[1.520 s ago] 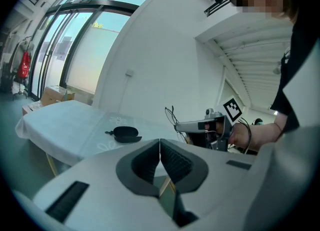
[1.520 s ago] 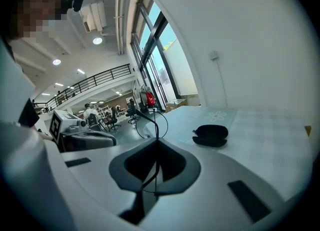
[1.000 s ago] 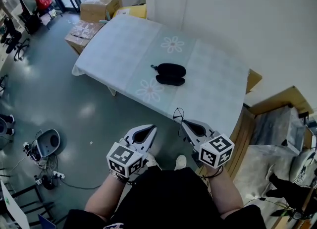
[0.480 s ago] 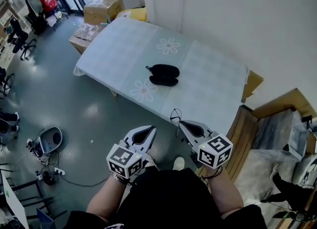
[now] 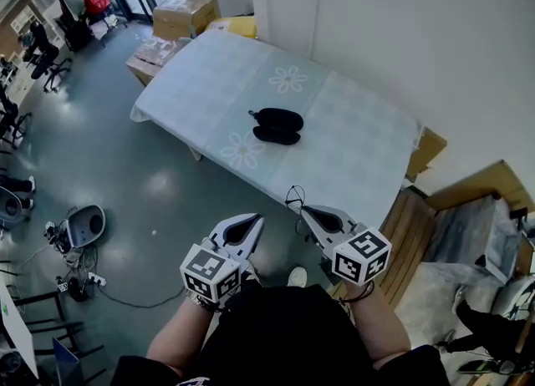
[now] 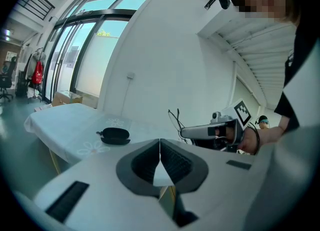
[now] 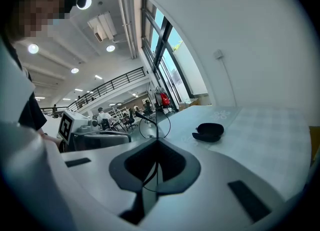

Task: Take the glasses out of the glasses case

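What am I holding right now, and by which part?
The right gripper is shut on the glasses, pinching their thin wire frame; a rim sticks out past the tips. The left gripper is empty.

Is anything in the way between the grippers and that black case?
Nothing visible. The case lies open and alone on the table. The right gripper is shut on the glasses; the left gripper is shut, empty.

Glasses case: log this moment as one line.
glasses case: open, on table | glasses: out of case, in right claw | left claw: shut, empty | both claws short of table
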